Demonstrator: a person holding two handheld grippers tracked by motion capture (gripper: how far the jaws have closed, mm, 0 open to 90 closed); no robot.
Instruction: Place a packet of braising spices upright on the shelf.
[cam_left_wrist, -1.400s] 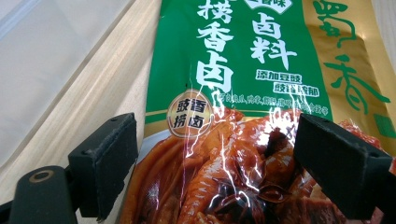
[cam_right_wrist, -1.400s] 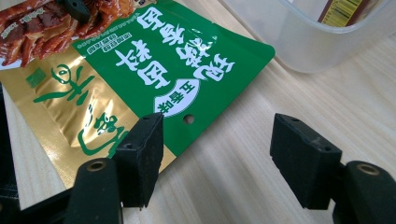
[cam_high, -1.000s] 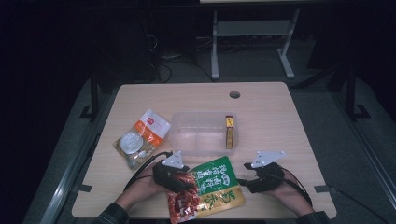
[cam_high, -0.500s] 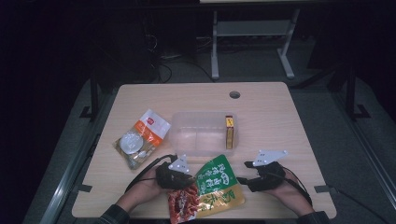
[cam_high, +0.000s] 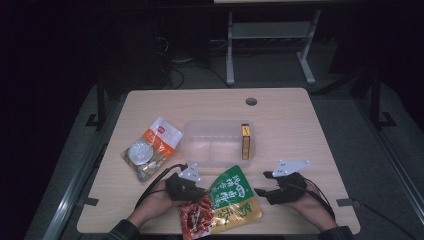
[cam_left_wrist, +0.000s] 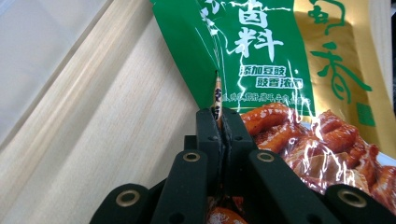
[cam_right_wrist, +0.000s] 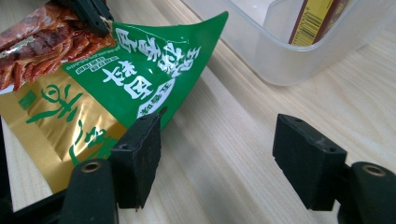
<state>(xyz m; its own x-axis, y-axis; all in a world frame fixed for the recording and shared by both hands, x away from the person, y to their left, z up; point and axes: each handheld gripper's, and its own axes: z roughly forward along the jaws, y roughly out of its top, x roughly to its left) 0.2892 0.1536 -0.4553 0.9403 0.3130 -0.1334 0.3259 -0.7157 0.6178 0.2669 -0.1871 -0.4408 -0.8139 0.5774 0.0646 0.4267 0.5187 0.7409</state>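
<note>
The green sauce packet now tilts higher at lower centre, its edge pinched by the left claw; the right claw rests spread on the tabletop beside it

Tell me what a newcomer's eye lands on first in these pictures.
The bright green and gold food pouch at the table's near edge stands out, its edge pinched in the shut jaws of the left gripper. The right gripper sits open just right of it. Behind lies a clear plastic tub with a yellow box standing inside at its right end.
</note>
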